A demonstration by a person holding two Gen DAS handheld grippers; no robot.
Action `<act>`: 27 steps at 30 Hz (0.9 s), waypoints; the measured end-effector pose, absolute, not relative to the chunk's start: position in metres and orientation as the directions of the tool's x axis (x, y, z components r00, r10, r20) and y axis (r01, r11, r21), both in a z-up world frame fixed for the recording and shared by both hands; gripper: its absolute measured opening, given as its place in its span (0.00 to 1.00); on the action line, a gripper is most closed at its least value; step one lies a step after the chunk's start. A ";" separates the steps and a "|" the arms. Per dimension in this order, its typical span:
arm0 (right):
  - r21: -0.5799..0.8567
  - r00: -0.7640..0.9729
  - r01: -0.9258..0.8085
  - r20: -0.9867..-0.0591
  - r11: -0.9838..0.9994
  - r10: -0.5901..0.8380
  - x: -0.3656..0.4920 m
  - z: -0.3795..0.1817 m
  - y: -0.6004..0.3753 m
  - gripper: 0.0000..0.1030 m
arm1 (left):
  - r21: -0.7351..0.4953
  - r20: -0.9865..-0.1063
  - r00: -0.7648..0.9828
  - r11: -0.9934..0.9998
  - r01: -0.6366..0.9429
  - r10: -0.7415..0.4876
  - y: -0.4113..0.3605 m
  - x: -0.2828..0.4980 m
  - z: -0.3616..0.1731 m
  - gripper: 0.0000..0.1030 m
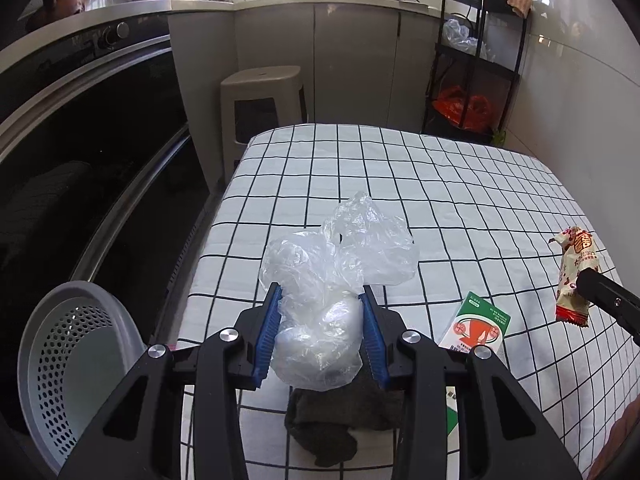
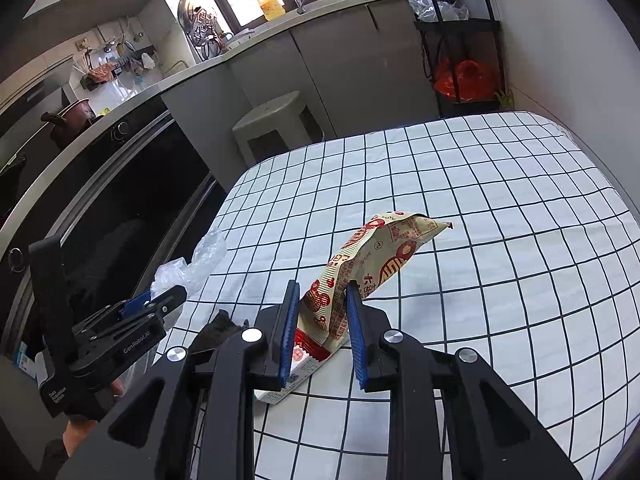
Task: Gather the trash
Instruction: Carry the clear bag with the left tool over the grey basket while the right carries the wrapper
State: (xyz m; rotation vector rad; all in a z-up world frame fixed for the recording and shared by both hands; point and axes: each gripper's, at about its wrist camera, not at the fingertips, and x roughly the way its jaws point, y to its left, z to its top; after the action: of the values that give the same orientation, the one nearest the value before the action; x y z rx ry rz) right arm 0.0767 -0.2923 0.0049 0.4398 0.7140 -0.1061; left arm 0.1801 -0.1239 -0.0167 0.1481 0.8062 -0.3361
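A: We note the left claw [image 1: 320,328] clamped on a crumpled clear plastic bag [image 1: 332,280]. The blue pads [image 1: 270,336] press into its lower bulge from both sides, and the loose upper part billows out past the tips. The bag looks clear of the checked counter [image 1: 460,200].

B: And the right claw [image 2: 320,332]?

A: We see it narrow, gripping a snack wrapper [image 2: 360,276] by its lower end. The wrapper's long axis runs up and away from the tips, leaning to the right in the right wrist view, free end in the air.

B: Where does the trash go?

A: We judge the grey perforated basket [image 1: 76,344] to be the bin. In the left wrist view it sits low and to the left of the left claw, off the counter's near-left edge. That is the relation the coming move turns on: the bag has to travel left and downward to get over the rim.

B: Which hand is nearer to it?

A: The left, in our judgement. In the right wrist view the left claw is to the left of the right one, towards the basket's side; the basket itself is not seen there.

B: Anything left on the counter?

A: A small green-and-white carton [image 1: 476,326] lies flat between the two claws, and a dark cloth [image 1: 340,420] lies under the left claw. We cannot tell whether the cloth counts as trash.
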 end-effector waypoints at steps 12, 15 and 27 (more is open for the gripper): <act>0.372 0.786 0.136 -0.605 0.918 0.129 0.070 0.029 -0.238 0.22 | 0.046 -0.685 0.705 0.955 0.293 -0.183 -0.060 0.137 0.013 0.37; 0.375 0.782 0.104 -0.603 0.921 0.157 0.071 0.029 -0.219 0.22 | 0.065 -0.676 0.721 0.962 0.264 -0.152 -0.038 0.128 0.019 0.37; 0.361 0.720 -0.024 -0.641 0.932 0.267 0.082 0.007 -0.133 0.22 | 0.082 -0.668 0.743 0.987 0.136 -0.047 0.052 0.108 0.029 0.37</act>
State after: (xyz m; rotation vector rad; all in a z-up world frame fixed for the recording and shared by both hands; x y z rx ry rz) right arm 0.0817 -0.1326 0.0072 0.3425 0.7532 0.1641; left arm 0.1079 0.0516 0.0292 0.1285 0.7267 -0.1008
